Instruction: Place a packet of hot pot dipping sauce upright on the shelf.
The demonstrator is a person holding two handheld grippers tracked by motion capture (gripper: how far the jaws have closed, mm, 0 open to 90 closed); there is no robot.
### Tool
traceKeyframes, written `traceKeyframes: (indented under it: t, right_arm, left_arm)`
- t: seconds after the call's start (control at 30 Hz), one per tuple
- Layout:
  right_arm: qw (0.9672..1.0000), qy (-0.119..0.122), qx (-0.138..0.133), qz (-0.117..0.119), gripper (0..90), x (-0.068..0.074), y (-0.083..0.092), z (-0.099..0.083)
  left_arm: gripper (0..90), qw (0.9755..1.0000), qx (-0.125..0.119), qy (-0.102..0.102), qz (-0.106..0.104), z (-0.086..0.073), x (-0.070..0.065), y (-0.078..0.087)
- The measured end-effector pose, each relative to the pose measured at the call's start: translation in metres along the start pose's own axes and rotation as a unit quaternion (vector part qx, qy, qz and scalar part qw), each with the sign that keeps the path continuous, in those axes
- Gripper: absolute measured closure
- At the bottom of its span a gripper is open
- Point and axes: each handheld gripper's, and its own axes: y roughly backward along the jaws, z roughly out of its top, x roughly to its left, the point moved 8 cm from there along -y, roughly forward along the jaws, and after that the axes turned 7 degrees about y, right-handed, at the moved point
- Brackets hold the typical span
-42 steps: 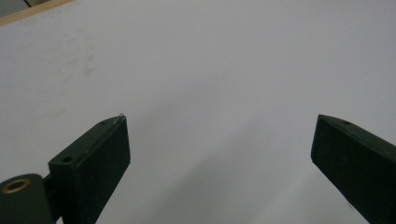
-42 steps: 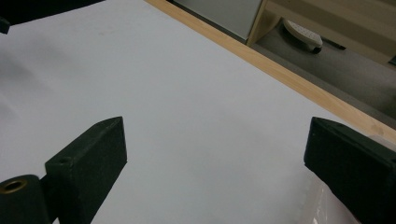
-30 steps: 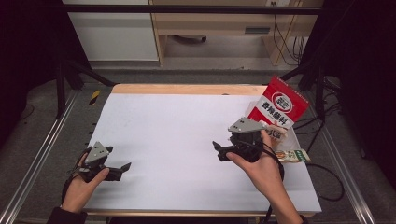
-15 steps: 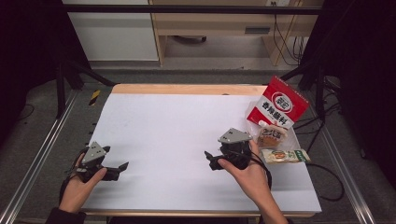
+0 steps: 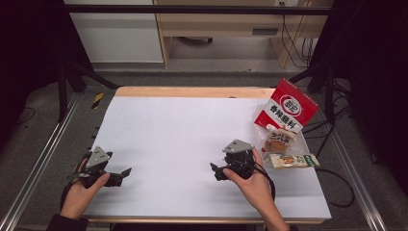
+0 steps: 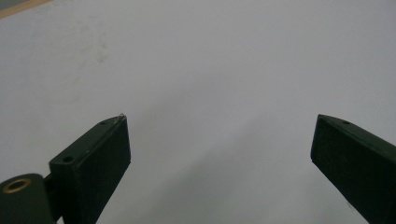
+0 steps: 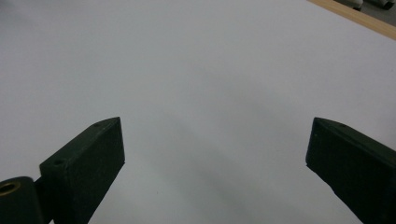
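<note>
A white table (image 5: 183, 139) carries three food packets at its right edge. The tall red bag (image 5: 286, 107) looks light and crinkly, best pinched at a top corner. Two small clear packets (image 5: 278, 140) lie just below, probably soft and slippery. Right gripper (image 5: 217, 171) and left gripper (image 5: 122, 174) rest spread wide, holding nothing.

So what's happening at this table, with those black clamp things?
A person sits at a white table holding a two-jaw gripper in each hand. The left gripper and the right gripper both rest low near the front edge, jaws wide open with nothing between them. At the right side lie a red packet and two smaller snack packets, one orange and one greenish. Neither gripper touches them.
</note>
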Motion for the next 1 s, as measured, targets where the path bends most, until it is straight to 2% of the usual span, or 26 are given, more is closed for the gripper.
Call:
traceKeyframes:
  t: [0.23, 0.4, 0.8, 0.9, 1.0]
  right_arm:
    - [0.9998, -0.009, 0.018, 0.002, 5.2, -0.003, -0.007, -0.018]
    - [0.9994, -0.015, 0.029, 0.006, 5.2, -0.002, -0.010, -0.029]
    - [0.9971, -0.023, 0.070, 0.019, 5.7, 0.008, -0.008, -0.063]
    - [0.9971, -0.026, 0.069, 0.017, 5.7, 0.010, -0.006, -0.065]
    - [0.9973, -0.029, 0.065, 0.018, 5.7, 0.010, -0.007, -0.063]
  left_arm:
    - [4.7, 0.9998, 0.017, -0.003, 0.007, -0.005, 0.003, -0.003]
    - [4.8, 0.9998, 0.017, 0.002, 0.011, -0.005, 0.005, -0.002]
    - [5.1, 0.9992, 0.031, 0.002, 0.026, -0.009, 0.013, -0.003]
    - [5.7, 0.9992, 0.021, 0.005, 0.034, -0.006, 0.015, 0.000]
    - [5.7, 0.9994, 0.005, 0.013, 0.032, -0.002, 0.017, 0.001]
